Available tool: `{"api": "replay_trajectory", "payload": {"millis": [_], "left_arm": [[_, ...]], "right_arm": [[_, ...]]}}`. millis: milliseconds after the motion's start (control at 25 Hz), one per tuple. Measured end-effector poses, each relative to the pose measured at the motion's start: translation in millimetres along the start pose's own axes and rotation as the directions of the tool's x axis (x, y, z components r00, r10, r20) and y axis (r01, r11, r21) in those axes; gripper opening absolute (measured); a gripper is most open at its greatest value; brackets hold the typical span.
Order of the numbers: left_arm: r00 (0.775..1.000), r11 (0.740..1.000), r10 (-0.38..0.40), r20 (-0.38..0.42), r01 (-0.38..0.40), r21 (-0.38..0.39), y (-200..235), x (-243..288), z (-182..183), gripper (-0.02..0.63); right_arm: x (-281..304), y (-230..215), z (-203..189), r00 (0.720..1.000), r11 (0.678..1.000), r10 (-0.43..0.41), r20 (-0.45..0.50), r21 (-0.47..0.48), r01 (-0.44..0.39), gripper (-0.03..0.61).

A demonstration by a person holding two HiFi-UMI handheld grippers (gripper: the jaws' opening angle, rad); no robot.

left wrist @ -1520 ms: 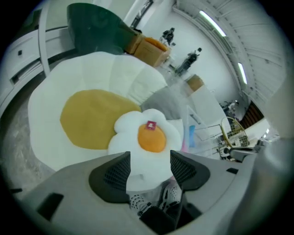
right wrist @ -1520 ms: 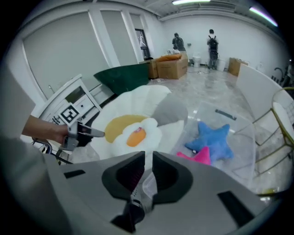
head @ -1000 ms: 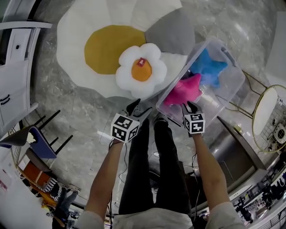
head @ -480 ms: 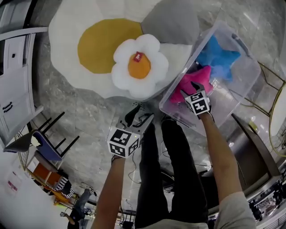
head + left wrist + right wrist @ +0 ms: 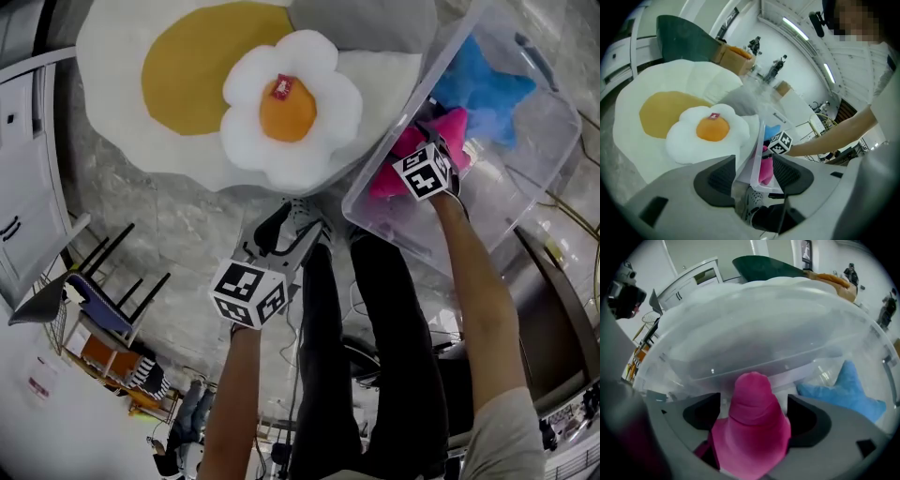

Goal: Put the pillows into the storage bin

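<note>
Pink pillow [image 5: 752,427] deeper inside storage bin [image 5: 764,333]

There is one clear storage bin [image 5: 398,217]. There are three pillows. Two lie inside the bin, one pink pillow [image 5: 457,127] and one blue pillow [image 5: 487,89]. One white flower pillow [image 5: 291,108] with an orange centre lies outside it, near its wall. One egg-shaped rug [image 5: 178,84] lies beside the bin, under that third pillow.

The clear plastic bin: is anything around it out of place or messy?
Nothing spilled or damaged. One stray: the white flower-shaped pillow with an orange centre lies on the white-and-yellow rug beside the clear plastic bin, while the pink star pillow and blue star pillow are inside it.
</note>
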State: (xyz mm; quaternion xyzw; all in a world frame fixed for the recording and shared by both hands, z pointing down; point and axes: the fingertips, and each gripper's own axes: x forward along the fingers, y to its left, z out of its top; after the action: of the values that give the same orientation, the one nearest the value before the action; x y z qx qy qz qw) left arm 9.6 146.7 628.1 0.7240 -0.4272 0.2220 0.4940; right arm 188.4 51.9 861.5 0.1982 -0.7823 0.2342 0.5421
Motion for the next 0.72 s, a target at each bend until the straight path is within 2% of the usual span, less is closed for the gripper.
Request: {"api": "replay_trajectory", "payload": {"millis": [160, 280, 320, 440, 560, 720], "left_arm": [[0.999, 0.999, -0.027, 0.027, 0.027, 0.023, -3, 3, 3, 0.249], [0.999, 0.998, -0.030, 0.038, 0.028, 0.049, 4, 3, 4, 0.249], [0.999, 0.999, -0.029, 0.041, 0.027, 0.046, 6, 1, 1, 0.248], [1.000, 1.000, -0.014, 0.015, 0.014, 0.027, 9, -8, -20, 0.244], [1.000, 0.999, -0.020, -0.016, 0.021, 0.031, -6, -20, -33, 0.229], [0.998, 0.996, -0.065, -0.025, 0.066, 0.055, -40, -39, -32, 0.225]], "right_arm": [[29, 7, -21, 0.997, 0.996, 0.014, -0.070, -0.085, -0.019, 0.488], [45, 1, -39, 0.990, 0.967, -0.055, -0.127, -0.252, 0.022, 0.511], [47, 0, -41, 0.988, 0.961, -0.074, -0.137, -0.276, 0.034, 0.503], [40, 6, -45, 0.983, 0.958, -0.089, -0.159, -0.283, 0.041, 0.410], [21, 5, -52, 0.982, 0.959, -0.108, -0.158, -0.276, 0.061, 0.370], [-17, 0, -70, 0.980, 0.978, -0.133, -0.149, -0.181, 0.105, 0.337]]}}
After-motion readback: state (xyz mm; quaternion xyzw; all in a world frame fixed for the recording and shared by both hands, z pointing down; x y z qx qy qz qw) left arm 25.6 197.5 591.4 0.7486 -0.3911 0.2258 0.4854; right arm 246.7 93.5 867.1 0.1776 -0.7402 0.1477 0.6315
